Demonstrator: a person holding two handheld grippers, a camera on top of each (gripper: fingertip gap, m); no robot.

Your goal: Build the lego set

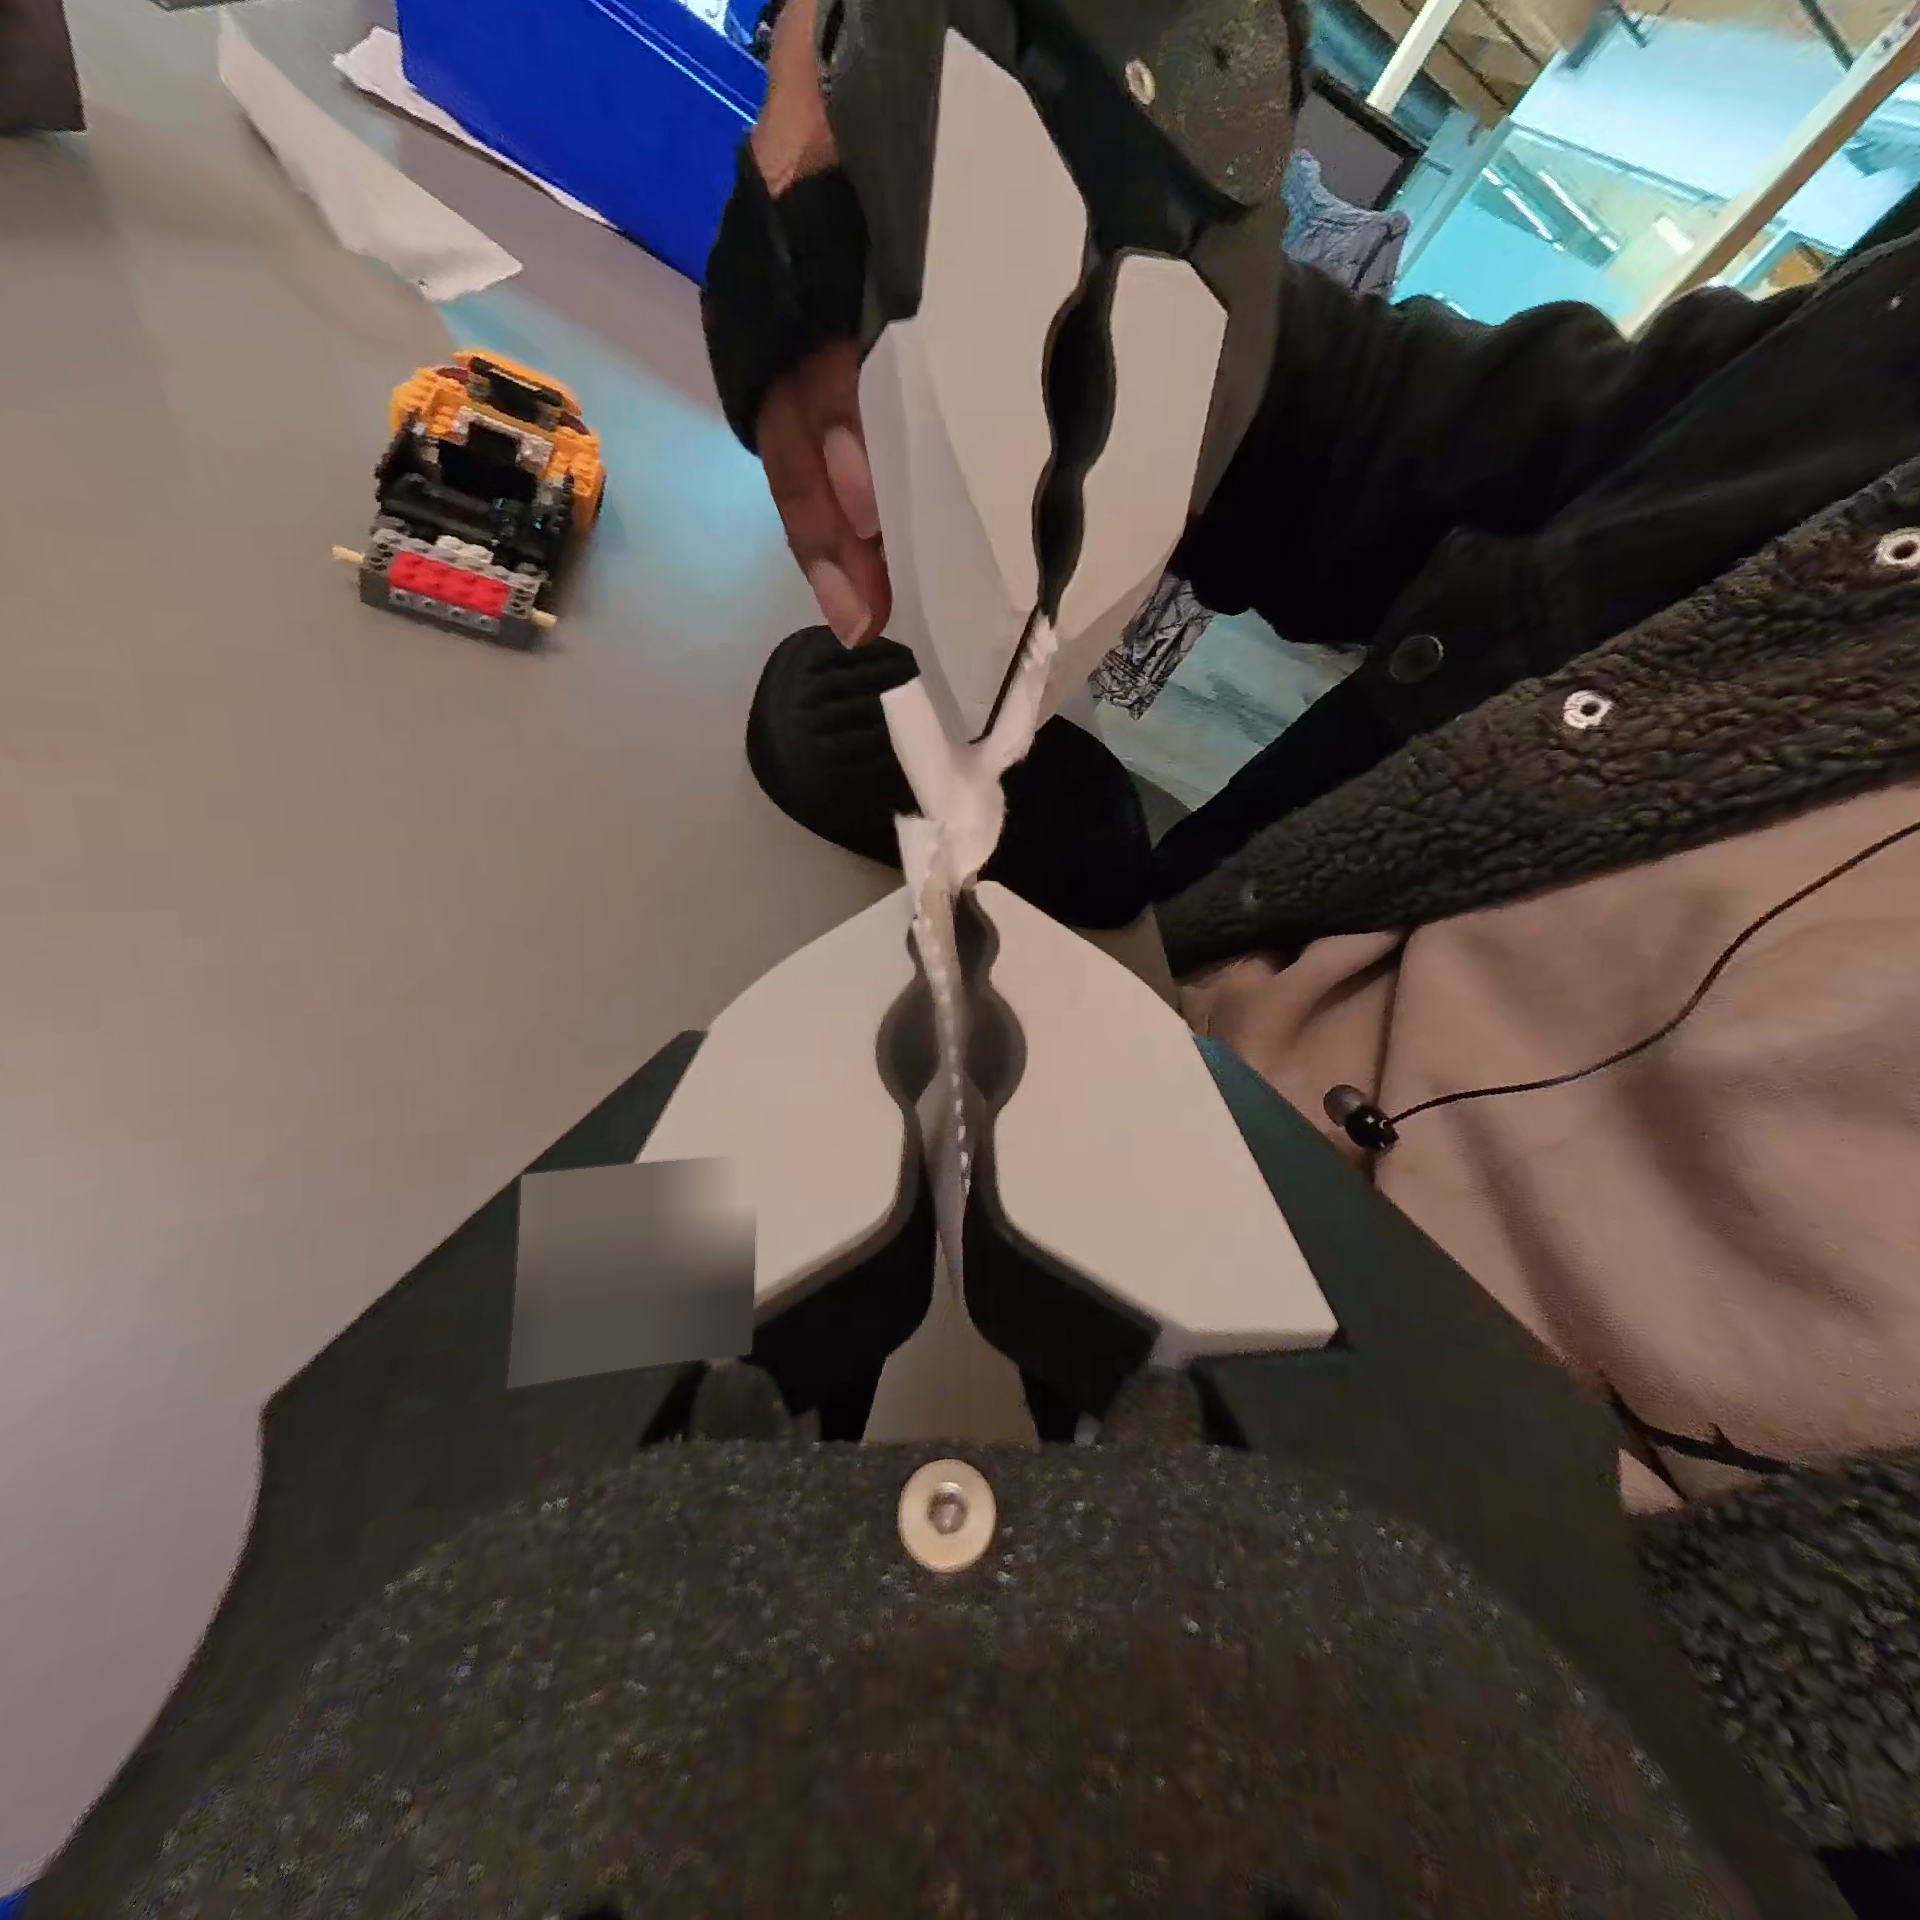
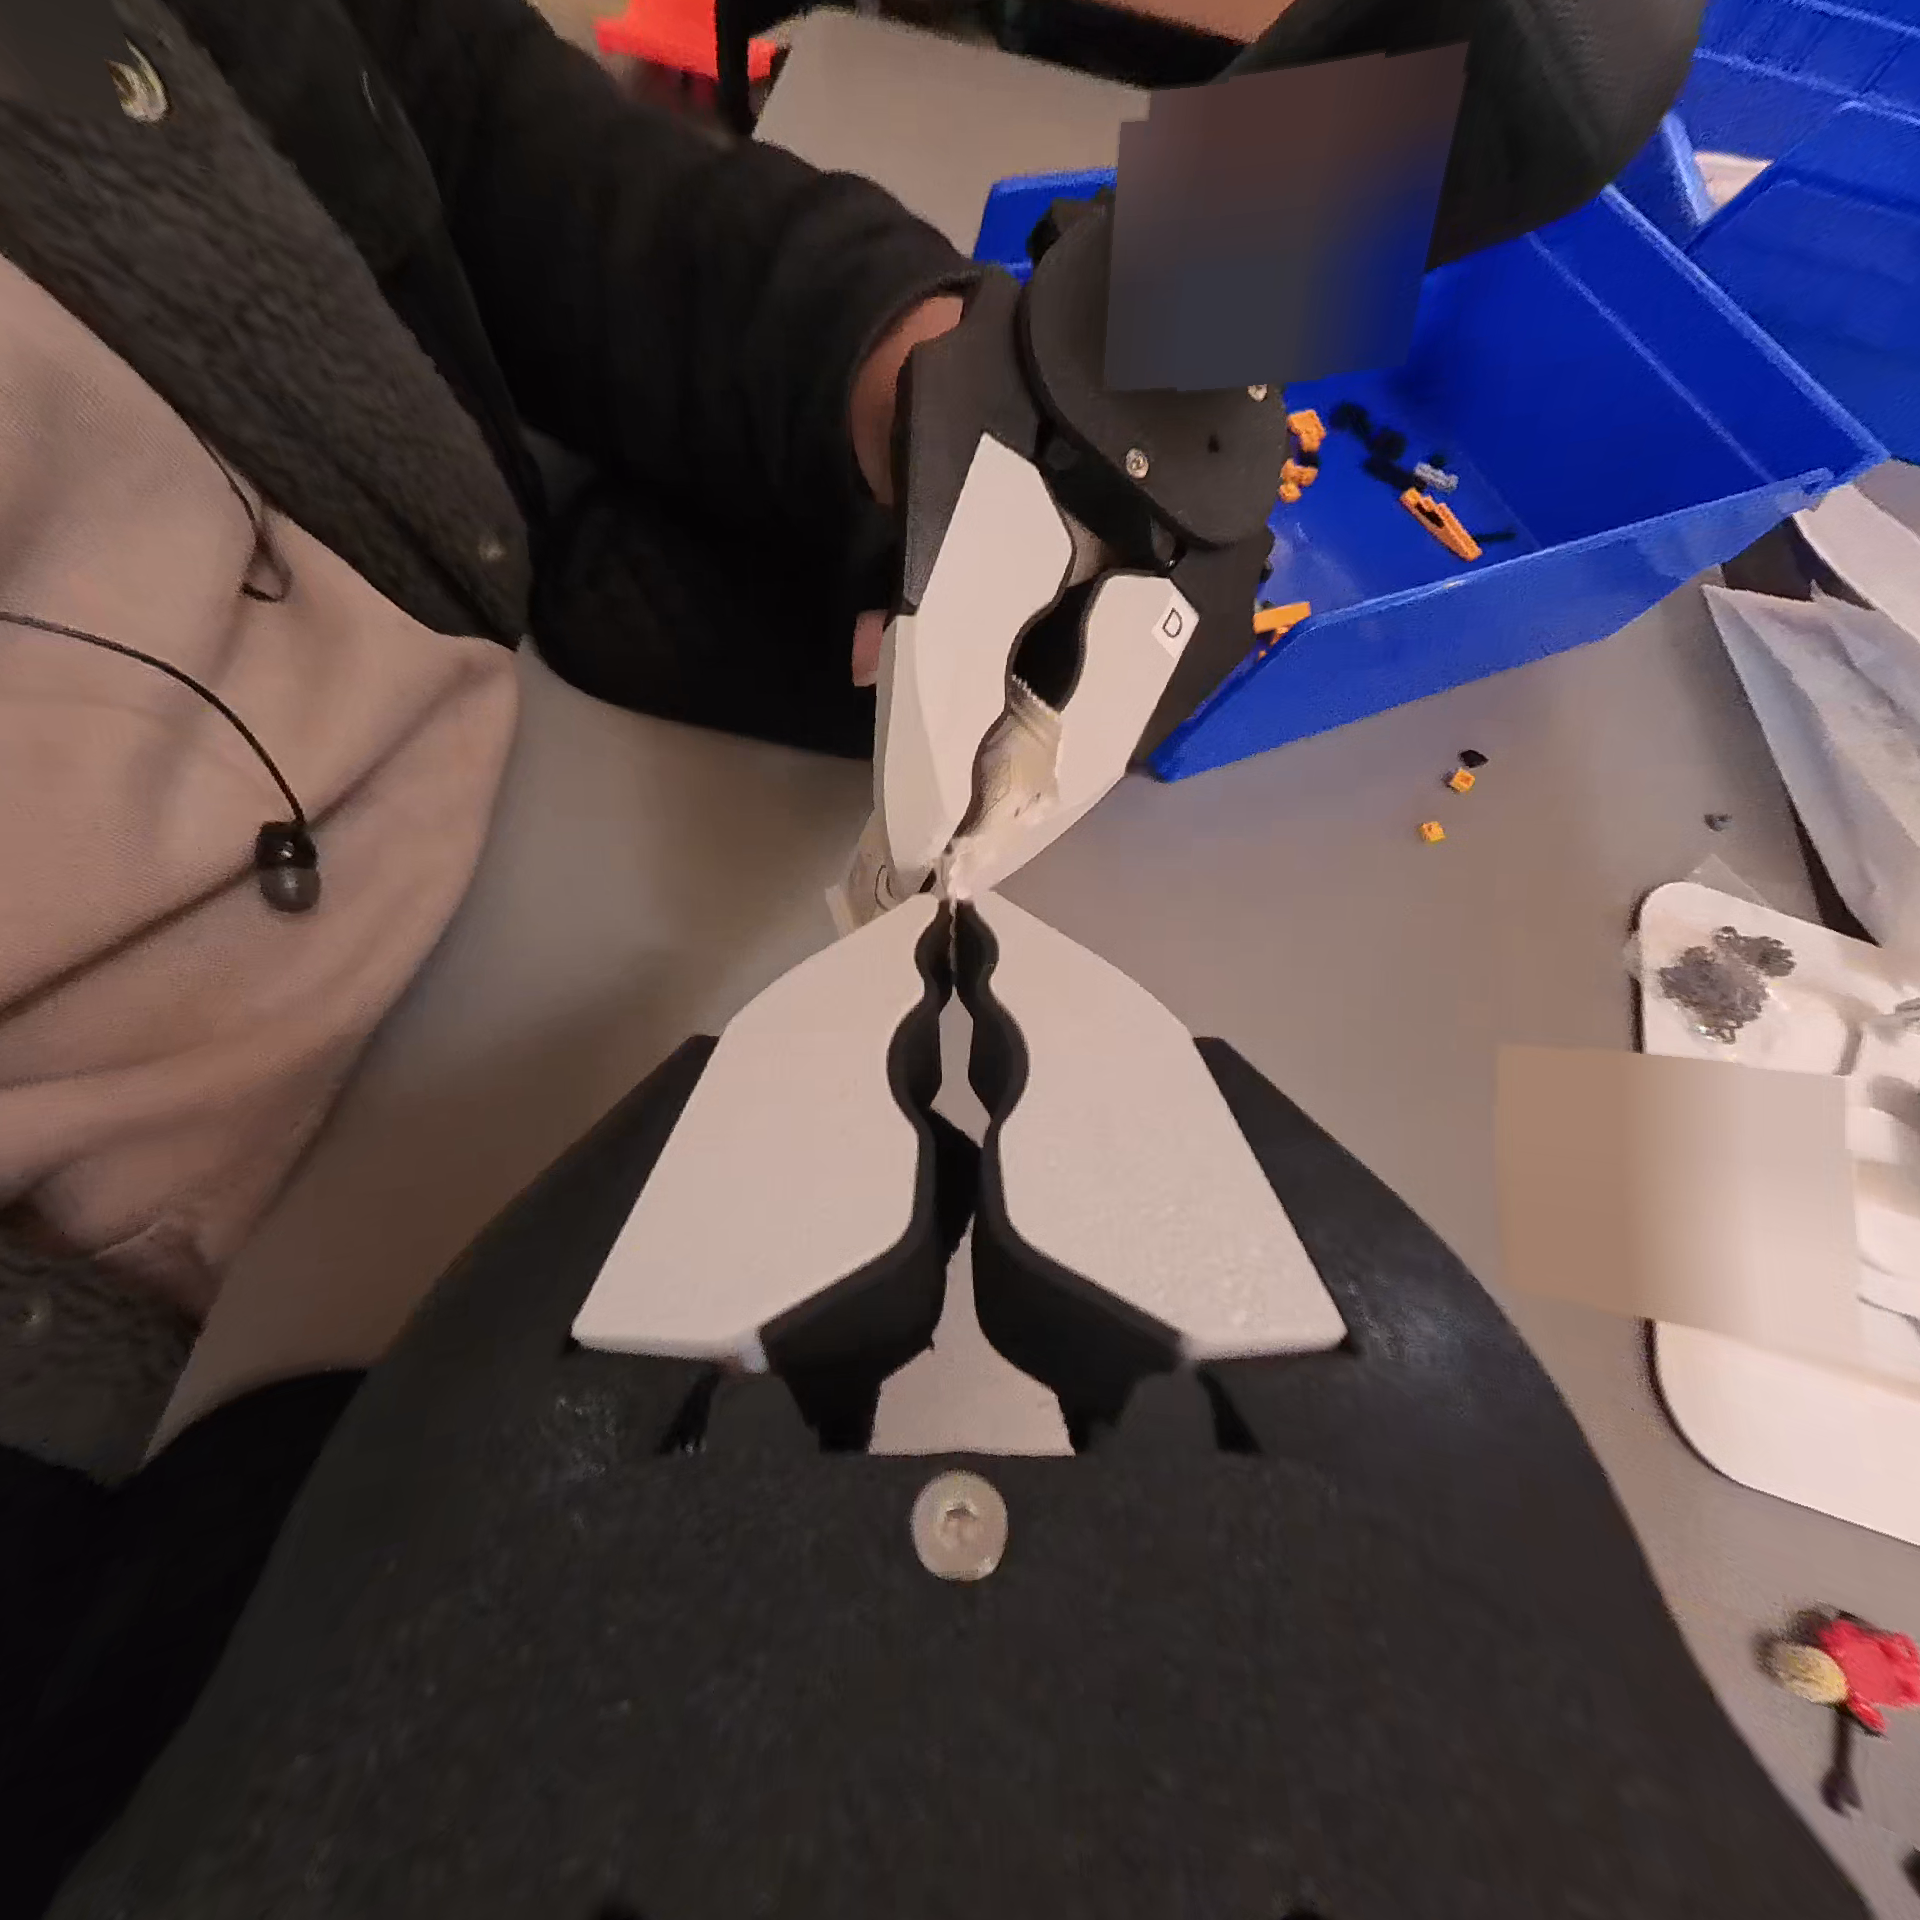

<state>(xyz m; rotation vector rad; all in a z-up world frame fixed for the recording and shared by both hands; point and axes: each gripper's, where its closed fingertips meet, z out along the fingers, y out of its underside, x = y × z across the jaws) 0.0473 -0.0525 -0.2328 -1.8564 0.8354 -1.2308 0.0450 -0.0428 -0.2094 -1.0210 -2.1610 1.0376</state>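
My left gripper [image 1: 948,899] and my right gripper [image 2: 951,916] meet tip to tip above the grey table. Both are shut on the same small white paper bag [image 1: 951,795], crumpled and pulled taut between them. In the left wrist view the right gripper [image 1: 1003,712] comes down from above, held by a hand in a black sleeve. In the right wrist view the left gripper [image 2: 951,868] holds the bag [image 2: 1023,753] along its jaws. A partly built orange, black and red lego car [image 1: 483,499] stands on the table [image 1: 260,935] to the left.
A blue bin [image 2: 1507,613] with loose orange and black pieces lies at the right; it also shows in the left wrist view [image 1: 582,94]. Small orange pieces [image 2: 1460,779], white bags [image 2: 1849,727], a white sheet with grey parts [image 2: 1725,982] and a red piece [image 2: 1865,1662] lie nearby. The person's jacket is close. Only a small space, under 4 cm, lies between the two pairs of fingers.
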